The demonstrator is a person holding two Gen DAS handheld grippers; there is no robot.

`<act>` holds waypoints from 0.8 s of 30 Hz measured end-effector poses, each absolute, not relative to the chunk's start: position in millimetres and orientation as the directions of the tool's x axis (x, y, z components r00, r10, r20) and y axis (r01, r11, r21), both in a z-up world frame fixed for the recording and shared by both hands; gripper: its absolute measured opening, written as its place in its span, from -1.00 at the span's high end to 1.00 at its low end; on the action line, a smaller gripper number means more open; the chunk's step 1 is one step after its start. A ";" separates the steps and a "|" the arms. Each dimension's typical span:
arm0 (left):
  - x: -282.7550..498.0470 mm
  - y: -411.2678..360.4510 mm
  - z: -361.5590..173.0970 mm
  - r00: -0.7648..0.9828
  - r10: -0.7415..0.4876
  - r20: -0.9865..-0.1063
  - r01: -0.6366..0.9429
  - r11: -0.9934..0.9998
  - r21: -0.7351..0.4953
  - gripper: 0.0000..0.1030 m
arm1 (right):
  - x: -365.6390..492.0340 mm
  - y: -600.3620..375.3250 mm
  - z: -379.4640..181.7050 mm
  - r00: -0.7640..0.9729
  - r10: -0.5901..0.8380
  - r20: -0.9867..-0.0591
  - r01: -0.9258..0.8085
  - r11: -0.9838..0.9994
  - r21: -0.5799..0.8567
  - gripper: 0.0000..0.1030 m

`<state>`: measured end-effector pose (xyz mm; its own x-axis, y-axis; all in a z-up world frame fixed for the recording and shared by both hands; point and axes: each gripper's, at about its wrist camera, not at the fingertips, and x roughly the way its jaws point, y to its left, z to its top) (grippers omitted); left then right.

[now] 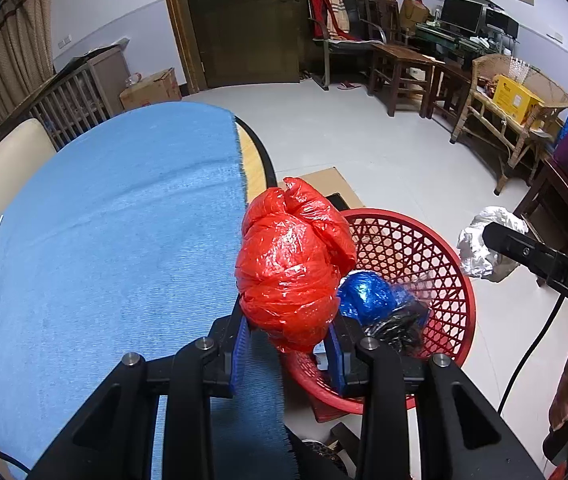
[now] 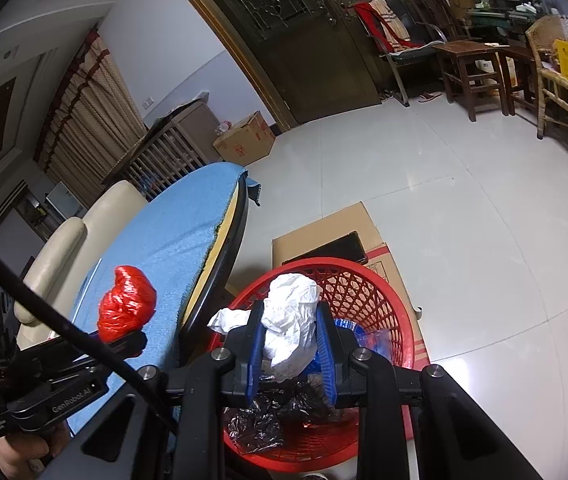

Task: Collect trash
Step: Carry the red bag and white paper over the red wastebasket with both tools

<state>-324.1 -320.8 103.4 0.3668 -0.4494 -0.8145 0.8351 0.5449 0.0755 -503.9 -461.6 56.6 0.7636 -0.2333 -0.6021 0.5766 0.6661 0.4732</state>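
Left wrist view: the left gripper is clamping a red plastic bundle at the edge of the blue cloth, just beside the red basket, where a blue wad is lying. Right wrist view: the right gripper is squeezing a white crumpled bag over the basket, above black plastic.

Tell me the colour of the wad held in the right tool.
White: the crumpled wad in the right tool, clearest in the right wrist view.
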 end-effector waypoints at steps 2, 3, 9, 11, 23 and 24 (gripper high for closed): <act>-325.8 -321.9 102.0 0.363 -0.450 -0.816 0.838 0.540 0.075 0.33 | -505.0 -461.2 57.3 0.764 -0.235 -0.601 0.577 0.667 0.471 0.50; -326.4 -322.0 102.1 0.360 -0.450 -0.817 0.840 0.537 0.075 0.33 | -505.6 -461.2 57.7 0.764 -0.235 -0.601 0.576 0.668 0.471 0.50; -329.5 -323.8 101.8 0.355 -0.452 -0.819 0.846 0.528 0.075 0.33 | -507.6 -462.0 60.1 0.764 -0.239 -0.600 0.577 0.669 0.468 0.50; -328.7 -323.1 102.3 0.352 -0.452 -0.820 0.846 0.528 0.072 0.33 | -507.5 -462.0 61.6 0.764 -0.240 -0.599 0.576 0.671 0.466 0.50; -327.9 -322.9 100.6 0.339 -0.456 -0.823 0.851 0.522 0.061 0.33 | -506.8 -461.3 65.0 0.763 -0.240 -0.600 0.574 0.679 0.458 0.50; -328.0 -323.2 100.3 0.337 -0.456 -0.824 0.851 0.522 0.060 0.33 | -506.6 -461.3 65.3 0.763 -0.240 -0.600 0.574 0.679 0.458 0.50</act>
